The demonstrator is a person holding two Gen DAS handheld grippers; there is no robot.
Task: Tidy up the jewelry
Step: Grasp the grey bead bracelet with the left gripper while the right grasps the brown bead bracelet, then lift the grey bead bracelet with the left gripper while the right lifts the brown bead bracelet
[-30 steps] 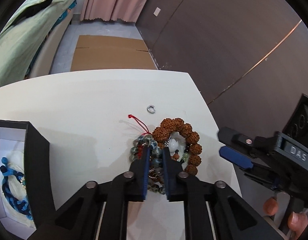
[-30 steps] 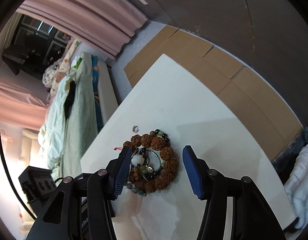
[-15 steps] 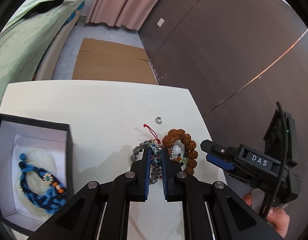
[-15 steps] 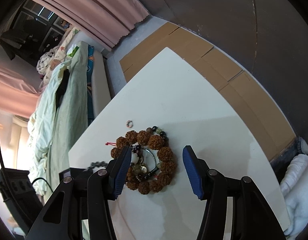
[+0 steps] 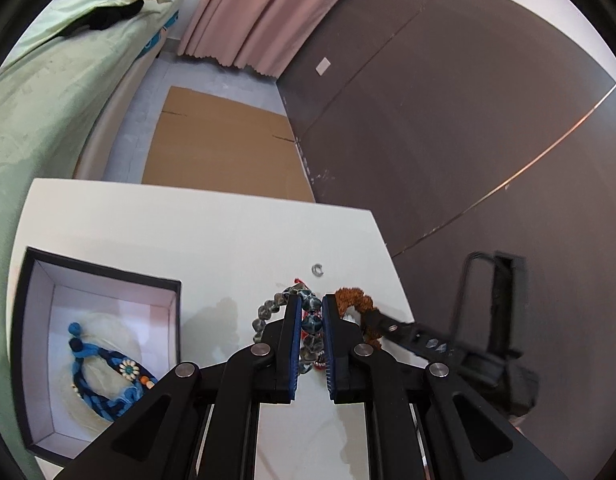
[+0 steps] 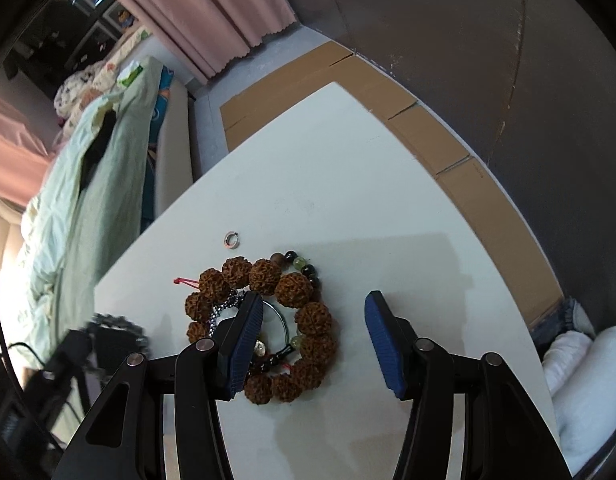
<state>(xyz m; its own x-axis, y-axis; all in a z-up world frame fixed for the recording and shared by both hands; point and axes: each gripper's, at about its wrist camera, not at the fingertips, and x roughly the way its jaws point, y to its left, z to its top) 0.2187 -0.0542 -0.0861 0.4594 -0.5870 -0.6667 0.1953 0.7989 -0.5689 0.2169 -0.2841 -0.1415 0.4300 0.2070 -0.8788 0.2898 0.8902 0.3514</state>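
Observation:
My left gripper [image 5: 310,308] is shut on a grey-blue bead bracelet [image 5: 268,312], which hangs above the white table [image 5: 196,232] with a red cord behind it. A brown bracelet of knobbly seed beads [image 6: 294,290] lies on the table, with smaller dark and green beads [image 6: 304,266] and a metal chain tangled in it. My right gripper [image 6: 313,300] hovers over it, its jaws closing. One finger sits inside the loop and the other over bare table, so the loop's right side lies between them untouched. A small silver ring [image 6: 231,239] lies just beyond.
A black box with a white lining [image 5: 24,320] stands open at the table's left and holds a blue braided bracelet [image 5: 108,376]. The table's right edge [image 5: 391,260] runs close to the jewelry. Flattened cardboard [image 5: 224,144], a bed and a dark wall lie beyond.
My left gripper has lifted the grey-blue bracelet off the pile and drawn it back and left, bringing the box into view. My right gripper has come in over the brown bracelet.

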